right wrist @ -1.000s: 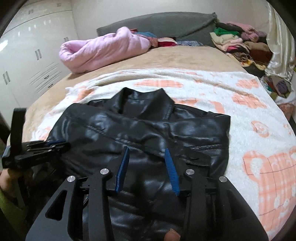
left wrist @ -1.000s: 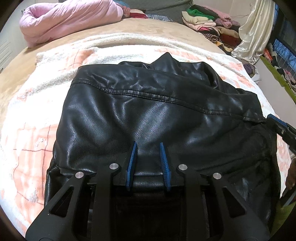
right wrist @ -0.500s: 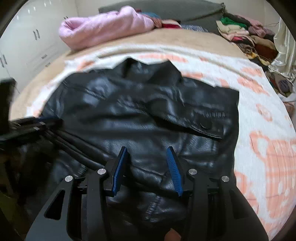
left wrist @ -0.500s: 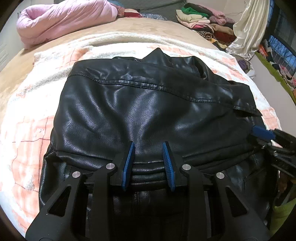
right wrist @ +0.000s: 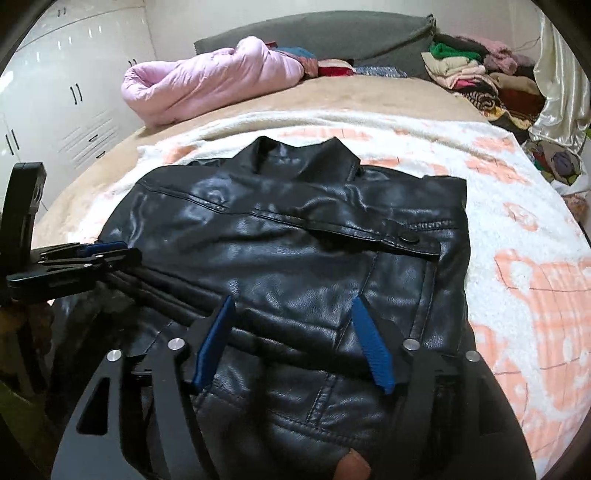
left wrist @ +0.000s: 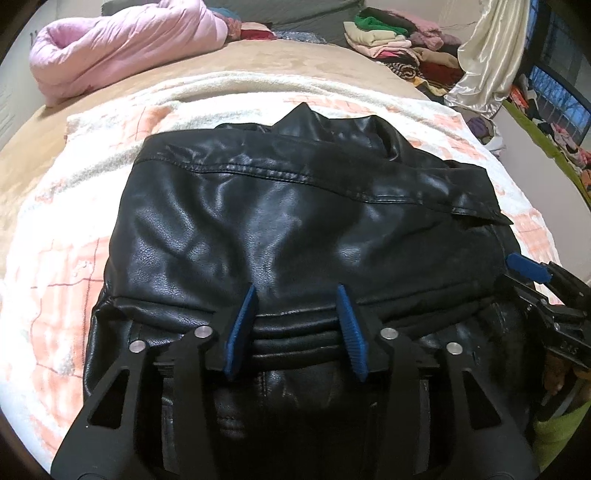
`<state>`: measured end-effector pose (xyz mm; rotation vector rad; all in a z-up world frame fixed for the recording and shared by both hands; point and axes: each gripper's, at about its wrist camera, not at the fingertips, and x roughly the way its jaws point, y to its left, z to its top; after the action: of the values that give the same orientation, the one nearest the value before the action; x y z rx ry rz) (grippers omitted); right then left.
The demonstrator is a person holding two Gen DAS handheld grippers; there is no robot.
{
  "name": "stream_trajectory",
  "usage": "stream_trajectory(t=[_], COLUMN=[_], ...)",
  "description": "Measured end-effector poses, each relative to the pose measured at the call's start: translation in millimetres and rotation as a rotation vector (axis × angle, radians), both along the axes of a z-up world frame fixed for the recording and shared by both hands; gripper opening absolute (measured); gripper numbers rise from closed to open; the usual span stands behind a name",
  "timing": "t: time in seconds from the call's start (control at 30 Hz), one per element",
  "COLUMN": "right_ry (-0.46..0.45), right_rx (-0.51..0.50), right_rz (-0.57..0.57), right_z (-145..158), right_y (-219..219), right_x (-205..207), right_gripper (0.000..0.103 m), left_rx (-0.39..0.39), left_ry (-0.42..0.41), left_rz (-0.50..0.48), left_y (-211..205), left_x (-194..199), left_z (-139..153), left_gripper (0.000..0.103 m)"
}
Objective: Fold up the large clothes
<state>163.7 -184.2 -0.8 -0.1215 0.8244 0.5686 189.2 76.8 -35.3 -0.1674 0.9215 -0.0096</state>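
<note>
Both my left tongs (left wrist: 295,326) and right tongs (right wrist: 291,341) have just been opening, releasing the black leather jacket (left wrist: 295,221) on the bed (left wrist: 258,59); next, I judge, regrip its near hem for another fold.

A home bedroom. Big bed (right wrist: 388,96) w/ tan cover, grey padded headboard (right wrist: 332,33) at the far end. White & peach fleece blanket (right wrist: 535,266) spread over it, pink quilt (right wrist: 207,81) bundled near the headboard. Folded clothes stack (right wrist: 472,77) in the far corner, cream satin curtain (left wrist: 487,55) by a window, white wardrobe doors (right wrist: 55,99) w/ dark handles along one side.
</note>
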Motion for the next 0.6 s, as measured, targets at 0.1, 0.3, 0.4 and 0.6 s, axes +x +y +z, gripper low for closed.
stream_trajectory(t=[0.1,0.3,0.4,0.6], right_ry=[-0.01,-0.037,-0.059,-0.1], right_rx=[0.007,0.043,0.062,0.094], right_rz=[-0.009,-0.025,-0.039,-0.038], right_z=[5,16,22,32], right_y=[-3,-12,-16,-21], right_x=[-3,-6,-9,-16], right_gripper=[0.077,0.091,0.095,0.098], left_rx=[-0.006,-0.013,-0.009,-0.012], left_ry=[-0.002,-0.01,-0.015,-0.022], left_rz=[-0.002,0.004,0.008,0.027], left_y=[-2,-5,-6,-5], left_x=[-2,-6,-7,-10], left_z=[2,7,10,14], left_gripper=[0.044,0.061,0.072,0.09])
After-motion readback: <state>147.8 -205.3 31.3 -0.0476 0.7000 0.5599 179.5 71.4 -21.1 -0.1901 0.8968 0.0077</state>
